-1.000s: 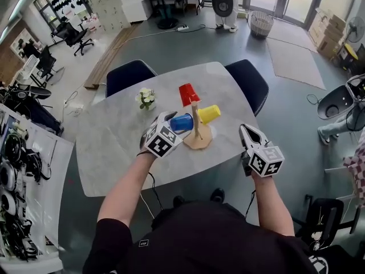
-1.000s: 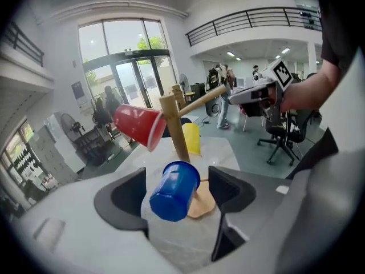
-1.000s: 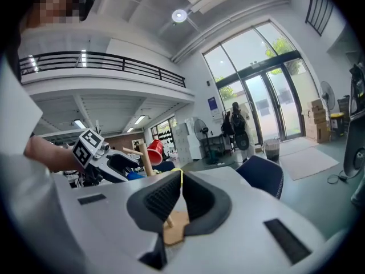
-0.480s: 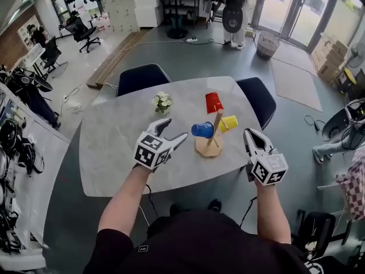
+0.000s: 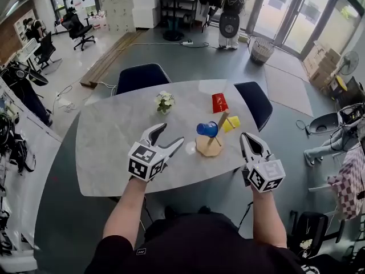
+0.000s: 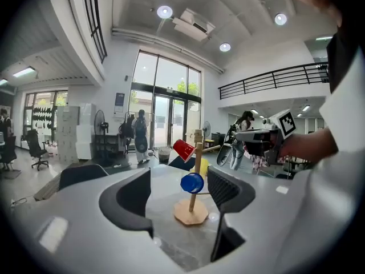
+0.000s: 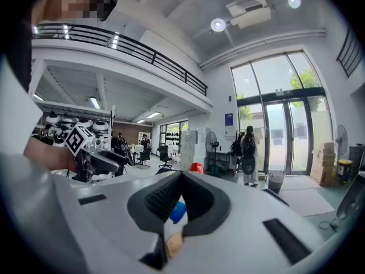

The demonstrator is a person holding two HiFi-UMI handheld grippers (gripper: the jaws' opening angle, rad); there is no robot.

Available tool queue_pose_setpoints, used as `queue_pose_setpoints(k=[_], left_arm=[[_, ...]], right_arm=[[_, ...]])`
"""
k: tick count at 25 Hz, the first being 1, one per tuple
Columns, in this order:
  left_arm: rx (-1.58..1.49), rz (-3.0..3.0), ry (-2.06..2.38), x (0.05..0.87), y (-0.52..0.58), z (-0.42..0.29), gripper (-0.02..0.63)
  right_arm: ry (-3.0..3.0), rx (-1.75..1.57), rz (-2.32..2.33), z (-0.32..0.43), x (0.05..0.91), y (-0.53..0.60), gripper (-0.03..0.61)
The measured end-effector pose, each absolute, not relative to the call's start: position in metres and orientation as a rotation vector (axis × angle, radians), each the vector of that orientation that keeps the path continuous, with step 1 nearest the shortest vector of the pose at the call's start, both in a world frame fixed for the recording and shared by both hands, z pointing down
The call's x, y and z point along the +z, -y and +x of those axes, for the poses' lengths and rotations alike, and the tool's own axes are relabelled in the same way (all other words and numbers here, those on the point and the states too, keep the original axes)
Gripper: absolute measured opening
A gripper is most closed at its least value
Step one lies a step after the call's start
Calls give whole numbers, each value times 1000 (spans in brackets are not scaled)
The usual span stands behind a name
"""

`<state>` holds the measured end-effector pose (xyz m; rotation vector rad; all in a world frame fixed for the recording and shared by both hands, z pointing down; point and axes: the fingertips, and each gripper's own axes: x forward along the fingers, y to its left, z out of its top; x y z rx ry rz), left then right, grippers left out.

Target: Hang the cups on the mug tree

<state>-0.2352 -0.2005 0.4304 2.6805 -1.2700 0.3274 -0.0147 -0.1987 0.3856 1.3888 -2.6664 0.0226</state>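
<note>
A wooden mug tree [image 5: 212,141] stands on the grey table [image 5: 114,136] with three cups hung on it: a red cup [image 5: 219,102] at the top, a blue cup [image 5: 206,129] on the left peg and a yellow cup [image 5: 231,123] on the right. My left gripper [image 5: 169,136] is open and empty, a short way left of the tree. In the left gripper view the tree [image 6: 191,203] and blue cup [image 6: 192,182] show between the jaws, well beyond them. My right gripper [image 5: 249,140] is shut and empty, right of the tree near the table's edge.
A small pot of white flowers [image 5: 165,103] stands on the table behind my left gripper. Two dark chairs [image 5: 141,76] are tucked at the far side. A person [image 5: 228,10] stands far off by the glass doors.
My left gripper has let go of the blue cup, left it hanging on the tree, and drawn back to the left and toward me. The right gripper has hardly moved.
</note>
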Motion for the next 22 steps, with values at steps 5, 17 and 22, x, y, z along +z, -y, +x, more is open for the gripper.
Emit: queue_pose_setpoints(k=[5,17,22], left_arm=[[234,2621,1381,416,202,-235,254],[224,2581,1488,395,211,-212,148],[227,2573,1503,392,217,-210,130]], right_arm=[[2702,-18,1431,4,374,198,11],[2777,-49,1349,24,360,203,11],[2774,-28,1349,28,366,209,11]])
